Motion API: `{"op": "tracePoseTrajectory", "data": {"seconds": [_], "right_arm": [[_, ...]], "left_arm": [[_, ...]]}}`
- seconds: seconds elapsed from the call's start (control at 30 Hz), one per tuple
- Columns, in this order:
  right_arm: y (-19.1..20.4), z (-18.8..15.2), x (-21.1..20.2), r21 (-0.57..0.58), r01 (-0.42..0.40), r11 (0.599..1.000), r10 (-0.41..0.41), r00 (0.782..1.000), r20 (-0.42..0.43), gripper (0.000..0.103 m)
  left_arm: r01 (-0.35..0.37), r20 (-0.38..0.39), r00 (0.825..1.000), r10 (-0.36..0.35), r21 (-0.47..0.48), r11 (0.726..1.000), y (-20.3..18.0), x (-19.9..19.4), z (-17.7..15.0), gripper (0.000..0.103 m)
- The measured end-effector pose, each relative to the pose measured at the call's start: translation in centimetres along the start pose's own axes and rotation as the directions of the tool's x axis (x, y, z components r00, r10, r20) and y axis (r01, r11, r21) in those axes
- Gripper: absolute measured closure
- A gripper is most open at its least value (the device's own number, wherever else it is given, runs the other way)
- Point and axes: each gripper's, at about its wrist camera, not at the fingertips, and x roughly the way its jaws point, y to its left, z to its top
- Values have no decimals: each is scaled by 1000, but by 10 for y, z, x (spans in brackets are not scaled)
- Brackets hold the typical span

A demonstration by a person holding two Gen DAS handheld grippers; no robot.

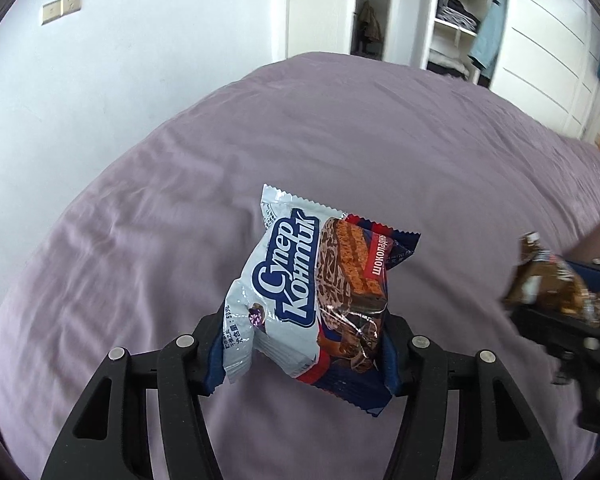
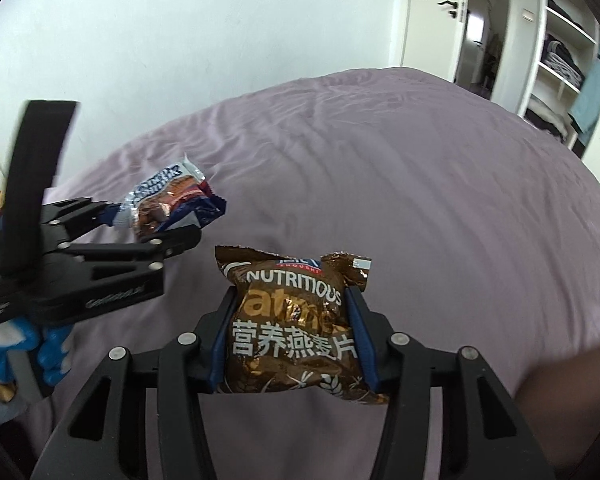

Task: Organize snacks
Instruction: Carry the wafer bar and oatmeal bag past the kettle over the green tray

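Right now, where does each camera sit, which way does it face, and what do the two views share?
Left wrist: on the left gripper, looking along its fingers down over the bed; it grips the wafer pack; the right gripper shows at the right edge.
Right wrist: on the right gripper, same heading; it grips the oatmeal pack; the left gripper and a blue-gloved hand show at left.
Shared: bed, both packs, door, wardrobe.

Soft, even daylight fills both views, casting only faint shadows across the purple bedspread (image 1: 300, 140). Fisheye distortion bends the walls and darkens the corners. Glare glints off the shiny brown packet (image 2: 296, 320). The neighbouring tool appears motion-blurred in each view.
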Motion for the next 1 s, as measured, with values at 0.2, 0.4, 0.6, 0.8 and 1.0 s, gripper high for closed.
{"op": "tracePoseTrajectory", "data": {"seconds": [0.2,0.4,0.6,0.8,1.0], "right_arm": [[-3,-59,-75,87,53,995,-54,998,17,45],[-31,-125,-145,223,144,964,-154,988,29,45],[-82,-189,-210,349,271,897,-296,955,19,45],[-143,-231,-257,430,383,817,-429,903,11,45],[-215,-254,-267,484,452,749,-525,851,18,45]], "left_arm": [[42,-5,999,-41,136,990,-44,-53,-24,49],[159,-40,987,-154,253,954,-107,-100,-42,49],[302,-93,953,-289,390,870,-188,-141,-66,49],[416,-139,904,-404,505,756,-285,-170,-80,49],[427,-105,885,-454,574,699,-379,-170,-67,49]]}}
